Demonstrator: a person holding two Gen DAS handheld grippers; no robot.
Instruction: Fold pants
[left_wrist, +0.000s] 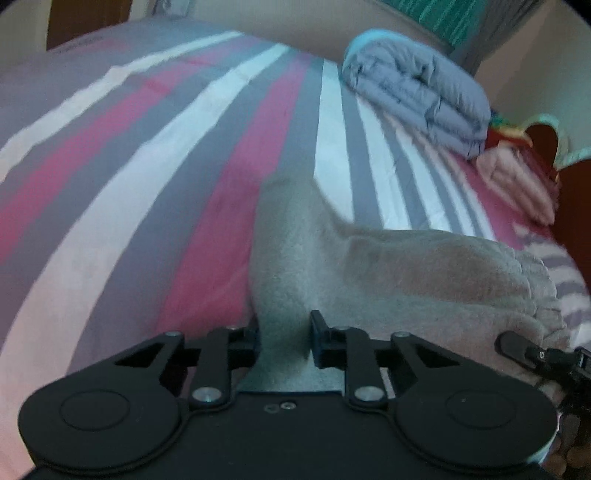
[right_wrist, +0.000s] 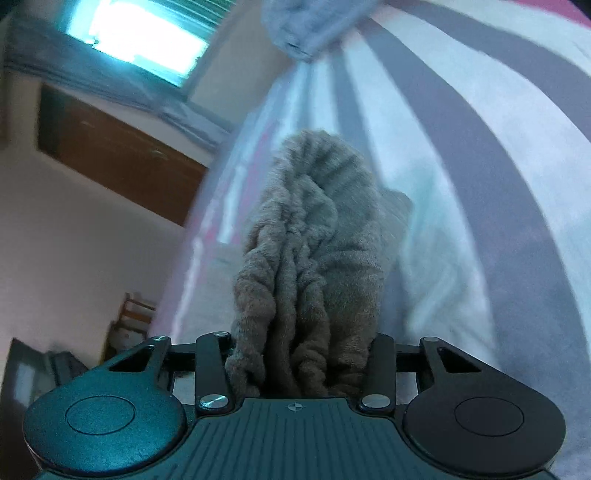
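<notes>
Fleece pants (left_wrist: 369, 273): pinched at two points, lifted off striped bed (left_wrist: 147, 166) for folding.
Left gripper (left_wrist: 284, 341): fingers clamped on thin edge.
Right gripper (right_wrist: 301, 363): fingers clenched on bunched waistband, 12 o'clock.

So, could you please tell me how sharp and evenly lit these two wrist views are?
Left wrist view: dim and soft, the striped pink, grey and white bedcover bowed by the fisheye. Right wrist view: bright window blown out, left side motion-smeared, while the fuzzy grey-brown pants stay fairly crisp.
</notes>
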